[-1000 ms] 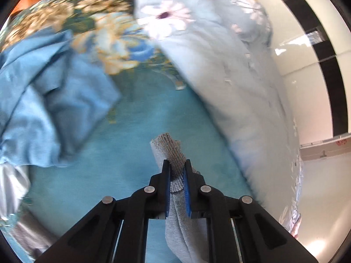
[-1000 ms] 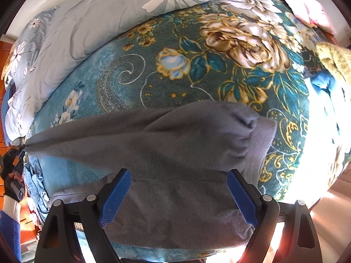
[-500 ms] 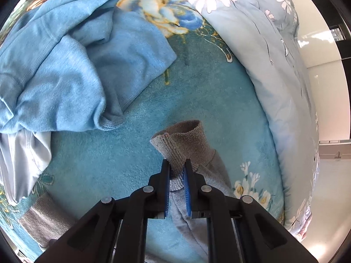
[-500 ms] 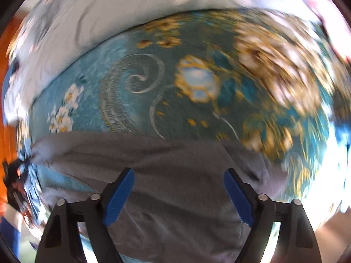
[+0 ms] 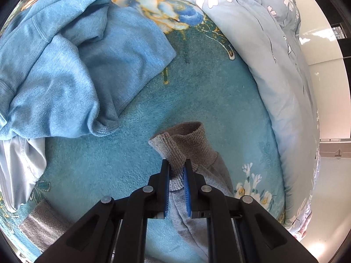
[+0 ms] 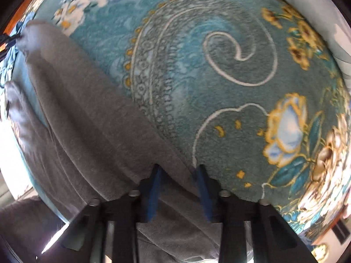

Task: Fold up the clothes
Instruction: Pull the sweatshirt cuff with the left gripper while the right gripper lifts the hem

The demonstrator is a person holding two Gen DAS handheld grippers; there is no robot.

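One grey knit garment [image 6: 92,135] is barely begun: our left gripper [image 5: 176,169] clamps its ribbed cuff [image 5: 188,140] at six o'clock, our right gripper [image 6: 178,175] straddles its edge half-closed, and the crumpled blue fleece top [image 5: 65,65] at ten o'clock waits unfolded.

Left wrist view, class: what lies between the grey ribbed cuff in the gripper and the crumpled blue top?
Only bare teal blanket. The grey cuff, pinched in the left gripper, and the blue top stay apart.

Teal floral blanket [image 5: 92,153], daisy-print duvet [image 5: 274,54]
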